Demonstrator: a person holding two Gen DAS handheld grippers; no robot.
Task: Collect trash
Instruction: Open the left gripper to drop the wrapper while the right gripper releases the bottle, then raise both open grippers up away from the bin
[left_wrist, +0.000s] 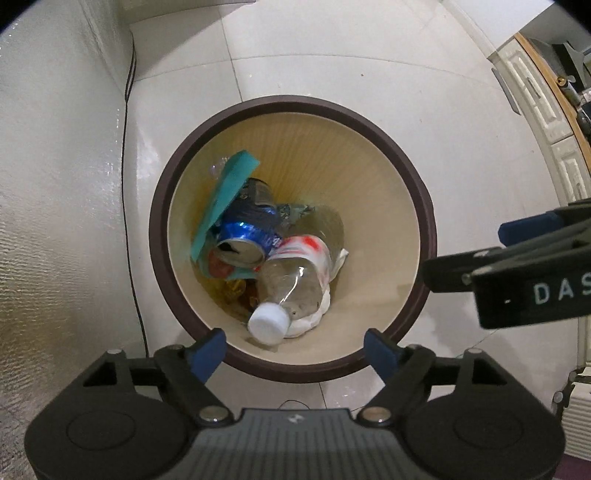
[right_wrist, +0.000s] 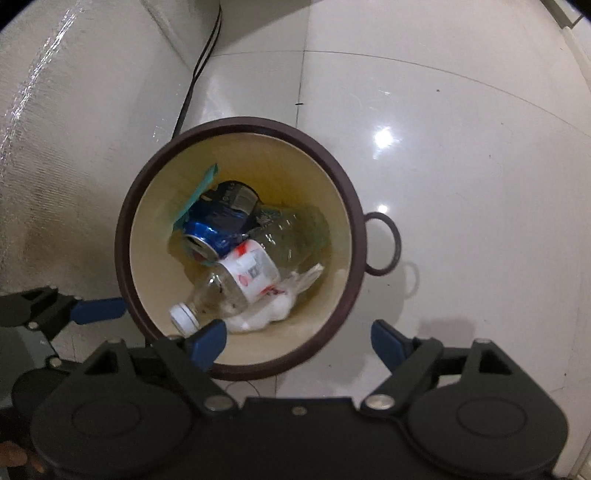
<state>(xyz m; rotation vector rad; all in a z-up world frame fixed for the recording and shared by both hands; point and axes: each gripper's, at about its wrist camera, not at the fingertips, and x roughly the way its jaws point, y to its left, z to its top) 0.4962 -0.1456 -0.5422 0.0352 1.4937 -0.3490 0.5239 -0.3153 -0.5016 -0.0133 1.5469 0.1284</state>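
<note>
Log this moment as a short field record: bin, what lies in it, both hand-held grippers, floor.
bin: round trash bin, dark brown rim, cream inside, ring handle on its side, standing on the floor
contents: clear plastic bottle with white cap, crushed blue can, teal flat piece leaning on the wall, white crumpled paper
left hand-held gripper: open, empty, above the bin
right hand-held gripper: open, empty, above the bin's near rim
floor: glossy pale tiles, black cable along the wall
</note>
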